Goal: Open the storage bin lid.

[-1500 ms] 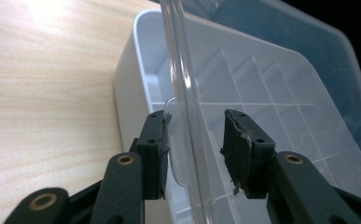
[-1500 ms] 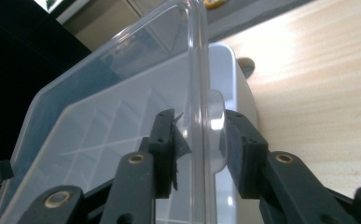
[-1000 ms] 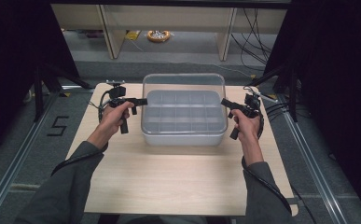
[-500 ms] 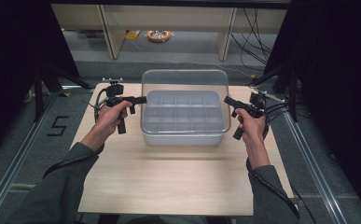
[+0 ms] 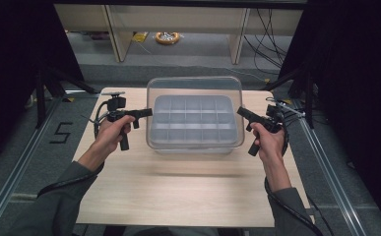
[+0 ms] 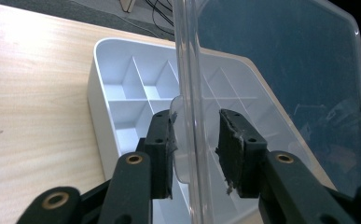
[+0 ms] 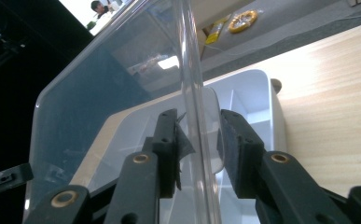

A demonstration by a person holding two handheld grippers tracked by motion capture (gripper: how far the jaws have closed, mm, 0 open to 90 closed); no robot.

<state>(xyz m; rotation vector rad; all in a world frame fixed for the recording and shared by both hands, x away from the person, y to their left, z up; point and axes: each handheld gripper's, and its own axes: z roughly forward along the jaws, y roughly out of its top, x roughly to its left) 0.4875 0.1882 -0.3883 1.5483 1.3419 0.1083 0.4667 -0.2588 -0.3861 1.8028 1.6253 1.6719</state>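
Lifted since a second ago: clear lid (image 5: 194,88) now higher above the white compartment tray (image 5: 193,120), both hands raised with it. Left hand-held gripper (image 5: 147,112) clamped on lid's left edge tab; right hand-held gripper (image 5: 241,112) clamped on right edge tab. Lid held level over tray, apart from it. Tray sits mid-counter (image 5: 178,191), toward the far edge.

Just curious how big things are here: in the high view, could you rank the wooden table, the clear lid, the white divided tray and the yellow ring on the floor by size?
1. Wooden table
2. Clear lid, lifted nearer the camera, so its lead over the tray is unsure
3. White divided tray
4. Yellow ring, farther away
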